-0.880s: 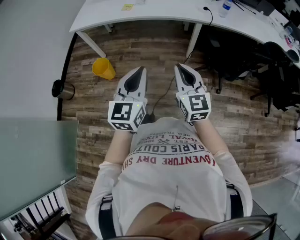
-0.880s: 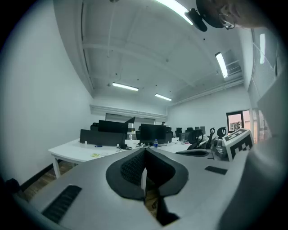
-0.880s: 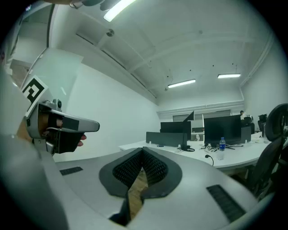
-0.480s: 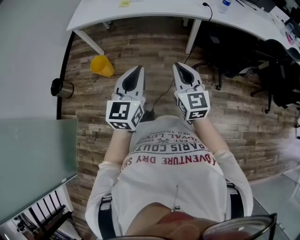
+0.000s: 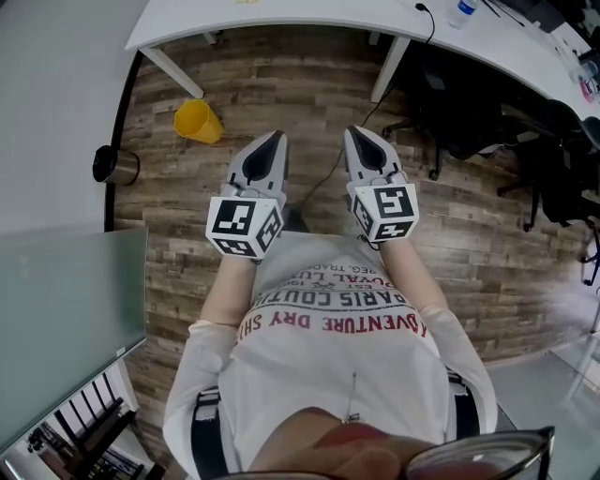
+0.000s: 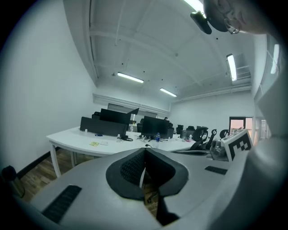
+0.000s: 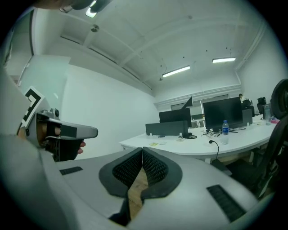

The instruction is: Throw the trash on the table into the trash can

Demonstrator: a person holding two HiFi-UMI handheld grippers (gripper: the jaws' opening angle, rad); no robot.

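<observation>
You hold 2 grippers out in front of your chest: left gripper (image 5: 272, 141) and right gripper (image 5: 360, 134), side by side, both pointing toward the white table (image 5: 309, 17). Both jaw pairs are closed, pads together, nothing between them. Trash: 1 yellow slip (image 6: 94, 143) lies on the table near its left end, well apart from both grippers. 1 water bottle (image 5: 466, 9) stands further right. On the floor: 1 yellow bin (image 5: 197, 121) near the table's left leg, 1 dark metal can (image 5: 114, 165) by the wall.
</observation>
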